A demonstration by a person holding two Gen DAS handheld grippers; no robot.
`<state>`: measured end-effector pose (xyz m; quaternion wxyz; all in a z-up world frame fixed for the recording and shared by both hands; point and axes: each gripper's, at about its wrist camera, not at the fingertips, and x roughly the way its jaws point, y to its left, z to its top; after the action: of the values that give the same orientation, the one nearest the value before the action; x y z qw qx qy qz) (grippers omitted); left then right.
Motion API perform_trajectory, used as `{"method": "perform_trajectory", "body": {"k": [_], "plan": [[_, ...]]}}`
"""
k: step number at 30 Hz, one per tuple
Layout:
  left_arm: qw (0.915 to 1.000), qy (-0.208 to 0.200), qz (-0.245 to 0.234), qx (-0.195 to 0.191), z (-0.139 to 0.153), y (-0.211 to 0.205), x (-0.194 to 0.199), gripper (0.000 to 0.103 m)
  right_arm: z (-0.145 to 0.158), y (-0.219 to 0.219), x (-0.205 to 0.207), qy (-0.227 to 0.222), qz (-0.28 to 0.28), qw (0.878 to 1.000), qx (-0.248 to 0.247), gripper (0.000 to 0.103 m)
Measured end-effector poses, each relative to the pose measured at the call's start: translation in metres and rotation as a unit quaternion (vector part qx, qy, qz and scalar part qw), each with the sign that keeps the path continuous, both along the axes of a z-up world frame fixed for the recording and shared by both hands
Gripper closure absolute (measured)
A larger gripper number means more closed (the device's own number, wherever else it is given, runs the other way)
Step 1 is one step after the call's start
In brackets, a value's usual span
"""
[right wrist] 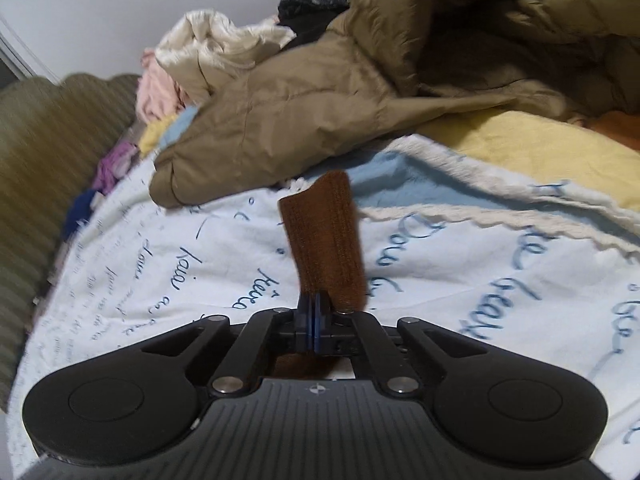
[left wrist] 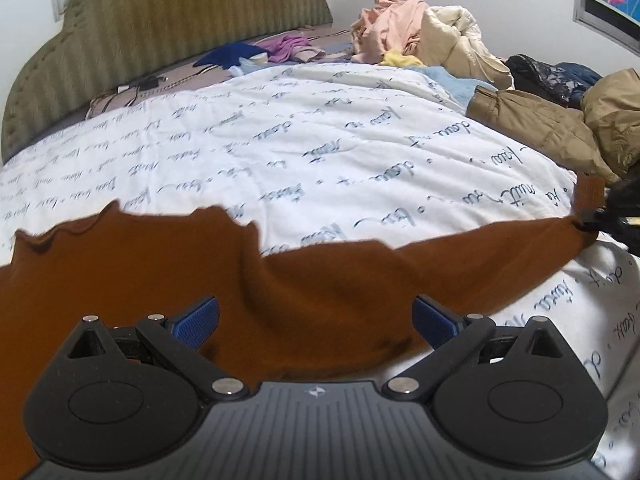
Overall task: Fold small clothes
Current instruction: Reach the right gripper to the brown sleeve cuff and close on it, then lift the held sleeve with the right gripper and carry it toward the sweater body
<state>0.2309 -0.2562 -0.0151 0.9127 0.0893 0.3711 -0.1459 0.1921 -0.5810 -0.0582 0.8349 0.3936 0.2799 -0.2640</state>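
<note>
A brown garment (left wrist: 160, 288) lies spread on the white quilt with blue script (left wrist: 280, 140). One long sleeve stretches off to the right. My left gripper (left wrist: 316, 308) hovers over the garment's body, open, with its blue pads (left wrist: 198, 320) wide apart and nothing between them. At the sleeve's far end my right gripper (left wrist: 588, 222) pinches the fabric. In the right wrist view that gripper (right wrist: 314, 304) is shut on the ribbed brown cuff (right wrist: 324, 240), which sticks up past the fingertips above the quilt (right wrist: 160, 260).
A tan puffer jacket (left wrist: 540, 128) (right wrist: 320, 92) is heaped at the quilt's right side. Behind it sits a pile of pink and cream clothes (left wrist: 420, 28). A green padded headboard (left wrist: 160, 20) and cables (left wrist: 136, 88) lie at the far end, and a yellow and blue blanket (right wrist: 540, 148) sits under the jacket.
</note>
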Motion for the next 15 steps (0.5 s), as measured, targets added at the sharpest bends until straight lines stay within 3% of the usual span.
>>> {"method": "perform_trajectory", "body": {"k": [8,12,15], "plan": [[0.9994,0.013,-0.02,0.026,-0.015,-0.03,0.014,0.0,0.005,-0.006,-0.085,-0.105,0.015,0.994,0.022,0.101],[0.9973,0.04,-0.044,0.043,-0.034,-0.043,0.015,0.0,-0.013,-0.024,-0.118,-0.08,-0.02,0.995,0.053,0.099],[0.9971,0.027,-0.056,0.043,-0.038,-0.051,0.006,0.0,-0.011,-0.03,-0.116,-0.094,-0.018,0.994,0.062,0.086]]}}
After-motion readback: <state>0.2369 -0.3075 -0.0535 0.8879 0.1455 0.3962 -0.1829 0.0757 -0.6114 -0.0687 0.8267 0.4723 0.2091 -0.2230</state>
